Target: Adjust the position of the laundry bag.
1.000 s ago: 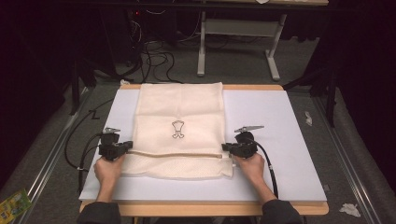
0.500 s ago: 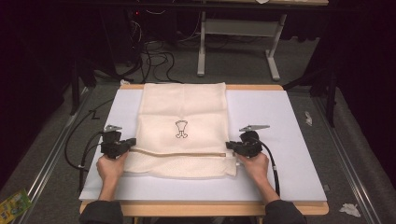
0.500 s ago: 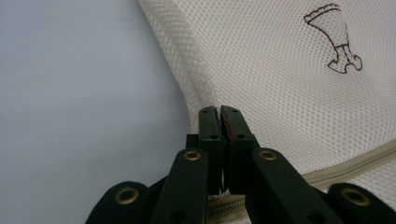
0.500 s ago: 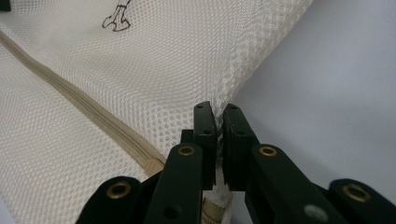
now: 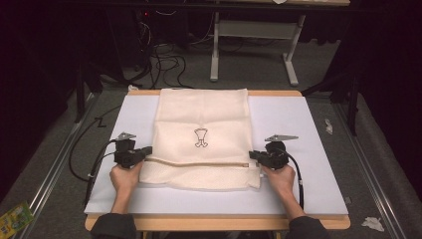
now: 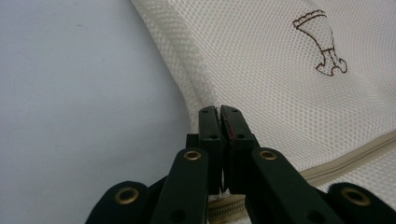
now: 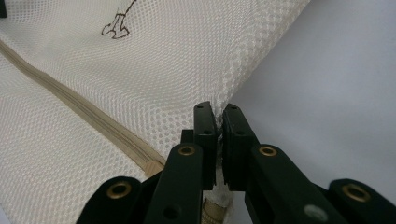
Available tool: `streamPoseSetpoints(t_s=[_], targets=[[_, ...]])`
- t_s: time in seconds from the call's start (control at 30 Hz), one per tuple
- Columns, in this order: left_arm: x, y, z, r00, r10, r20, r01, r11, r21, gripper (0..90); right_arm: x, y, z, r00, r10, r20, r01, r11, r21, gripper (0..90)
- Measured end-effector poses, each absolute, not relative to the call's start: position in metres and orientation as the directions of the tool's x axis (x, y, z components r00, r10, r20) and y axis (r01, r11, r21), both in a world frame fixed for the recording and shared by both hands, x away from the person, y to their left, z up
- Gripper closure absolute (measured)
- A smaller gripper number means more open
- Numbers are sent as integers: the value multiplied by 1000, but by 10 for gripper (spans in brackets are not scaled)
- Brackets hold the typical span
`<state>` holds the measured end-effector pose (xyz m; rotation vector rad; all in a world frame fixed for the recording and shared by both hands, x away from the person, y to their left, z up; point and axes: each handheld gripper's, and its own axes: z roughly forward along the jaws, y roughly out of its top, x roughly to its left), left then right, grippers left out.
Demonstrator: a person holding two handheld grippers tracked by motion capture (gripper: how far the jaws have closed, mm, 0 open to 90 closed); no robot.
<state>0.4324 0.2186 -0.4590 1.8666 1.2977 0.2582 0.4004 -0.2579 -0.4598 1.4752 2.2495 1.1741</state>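
Note:
A cream mesh laundry bag [image 5: 201,124] with a small dark printed emblem [image 5: 200,138] and a beige zipper [image 5: 199,163] lies on the white table top [image 5: 308,149]. My left gripper [image 5: 148,150] is shut on the bag's left edge, the mesh [image 6: 261,70] pinched between its jaws [image 6: 219,112]. At the bag's right edge my right gripper [image 5: 252,155] is shut on the mesh [image 7: 140,70] too, with the fabric caught between the jaws [image 7: 218,112]. The zipper [image 7: 93,123] runs across just in front of both grippers. A hand holds each gripper from the near side.
The table's wooden front edge [image 5: 214,222] runs below the hands. Black cables [image 5: 82,149] trail off the left side onto the grey floor. A white table frame [image 5: 254,30] stands behind. Scraps lie on the floor at right [image 5: 370,222] and a green packet at left [image 5: 12,219].
The right gripper has slid a little to the right with the bag's edge, drawing the zipper line straighter. The left gripper has stayed put.

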Motion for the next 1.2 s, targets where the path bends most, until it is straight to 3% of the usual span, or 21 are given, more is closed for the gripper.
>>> streamPoseSetpoints(t_s=[0.6, 1.2], targets=[[436, 183, -454, 517, 798, -311, 664, -144, 734, 880, 388, -300, -450, -414, 880, 232, 684, 132, 718, 870], [421, 154, -453, 560, 777, -287, 645, -191, 740, 877, 373, -336, -457, -362, 892, 272, 696, 65, 715, 865]])
